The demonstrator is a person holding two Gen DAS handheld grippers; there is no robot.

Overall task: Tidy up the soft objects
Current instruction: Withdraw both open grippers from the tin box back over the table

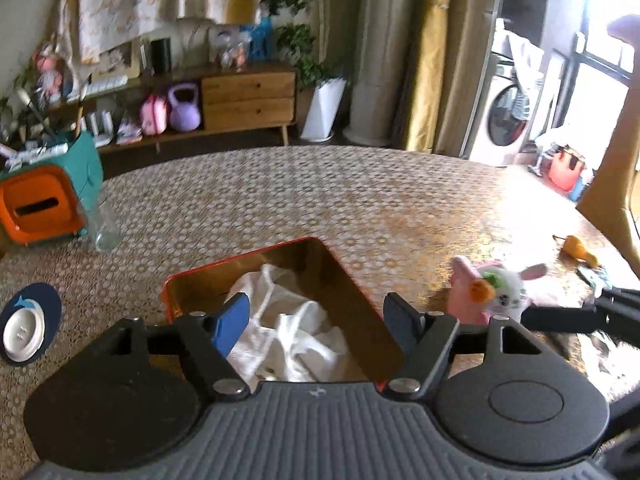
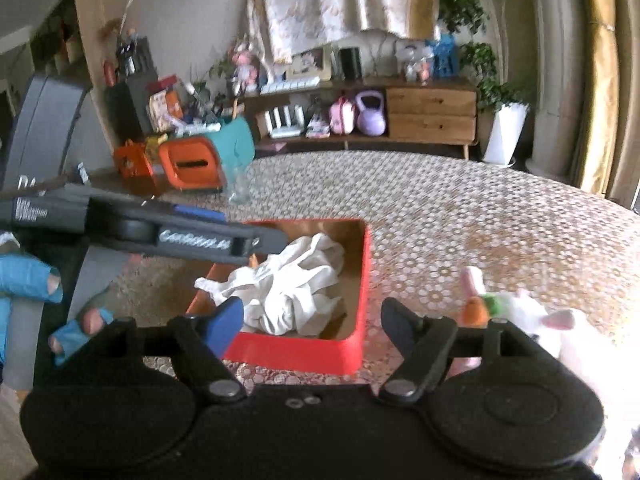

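A: White cloth point(image 1: 288, 328) sits crumpled inside the red tray point(image 1: 352, 276), so I'd call that piece sorted.

B: Agreed. From the right wrist view the cloth fills most of the tray's near and middle part, and nothing is gripping it.

A: What are the tongs doing?

B: Left tongs point(image 1: 320, 320) stand wide, nothing between the fingers; they hang over the near end of the tray with the cloth below them. Right tongs point(image 2: 312, 326) are wide too and empty, above the tray's near right corner.

A: Then what is left?

B: The plush bunny point(image 2: 552, 320), white with pink ears and a small orange carrot. It lies on the surface just right of the tray, outside it, touching neither pair of tongs as far as I can see.

A: Anything else soft out there?

B: Far right on the surface there is a small yellow thing point(image 1: 576, 246), but it is too blurred to say what it is or whether it is soft. At the left edge a round white button point(image 1: 22, 332) lies on a dark mat; that looks hard, so I would not count it.

A: So roughly halfway?

B: My guess is one of two clear soft items is stowed. The bunny is nearest the right tongs, so that side looks best placed to fetch it, and the tray has room at its far end.
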